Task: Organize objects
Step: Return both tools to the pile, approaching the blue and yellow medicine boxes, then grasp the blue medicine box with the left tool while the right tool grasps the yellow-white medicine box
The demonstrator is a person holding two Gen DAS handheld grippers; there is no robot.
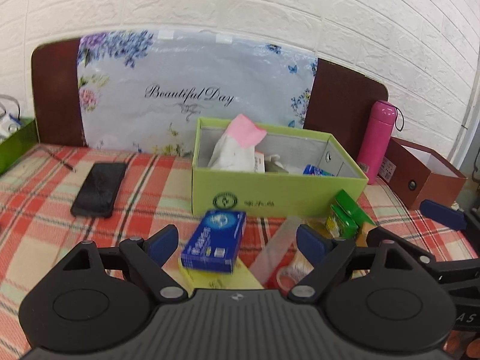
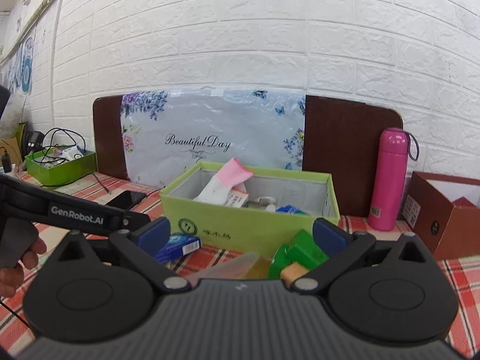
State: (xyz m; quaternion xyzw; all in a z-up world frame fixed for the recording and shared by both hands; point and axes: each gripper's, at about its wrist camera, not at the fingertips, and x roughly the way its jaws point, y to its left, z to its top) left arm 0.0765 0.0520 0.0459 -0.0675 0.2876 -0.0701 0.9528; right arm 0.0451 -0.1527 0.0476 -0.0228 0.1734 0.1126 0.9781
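A light green open box (image 1: 270, 193) (image 2: 246, 225) stands on the plaid cloth and holds a white and pink pouch (image 1: 237, 147) and small packets. In front of it lie a blue carton (image 1: 214, 241) (image 2: 177, 247) on a yellow pad (image 1: 222, 280), a clear flat strip (image 1: 277, 250), a green packet (image 1: 345, 217) (image 2: 297, 255) and a tan block (image 2: 294, 271). My left gripper (image 1: 237, 243) is open, its fingers either side of the blue carton, not touching it. My right gripper (image 2: 240, 234) is open above the green packet.
A black phone (image 1: 97, 189) lies left on the cloth. A pink bottle (image 1: 378, 141) (image 2: 390, 180) and a brown open box (image 1: 423, 174) (image 2: 444, 210) stand at the right. Another green box (image 2: 60, 168) with cables sits far left. A headboard and brick wall close the back.
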